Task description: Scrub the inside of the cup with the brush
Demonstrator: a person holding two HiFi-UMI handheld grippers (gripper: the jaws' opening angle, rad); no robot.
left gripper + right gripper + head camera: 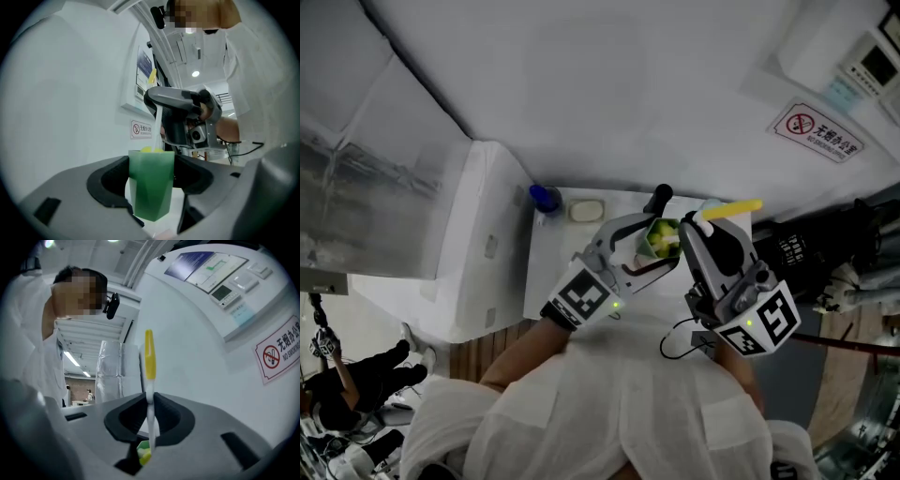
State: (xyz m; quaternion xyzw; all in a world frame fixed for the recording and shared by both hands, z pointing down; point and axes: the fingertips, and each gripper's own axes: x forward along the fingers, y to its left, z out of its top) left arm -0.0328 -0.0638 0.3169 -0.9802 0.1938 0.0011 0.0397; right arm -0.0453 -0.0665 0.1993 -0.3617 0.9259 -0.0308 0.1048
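A green faceted cup (660, 240) is held upright off the table, with my left gripper (649, 246) shut on its sides. In the left gripper view the cup (151, 183) fills the gap between the jaws of the left gripper (152, 187). My right gripper (699, 234) is shut on a brush with a yellow handle (732, 207) and a white shaft. In the right gripper view the shaft (151, 414) is pinched between the jaws of the right gripper (151, 420). The brush (158, 125) reaches down into the cup's mouth, where its yellow bristles show at the rim.
A white table (546, 274) lies below the grippers, with a blue object (545, 198) and a pale oval dish (587, 210) at its far edge. A white wall with a no-smoking sign (817, 132) stands behind. A person (352, 377) is at the lower left.
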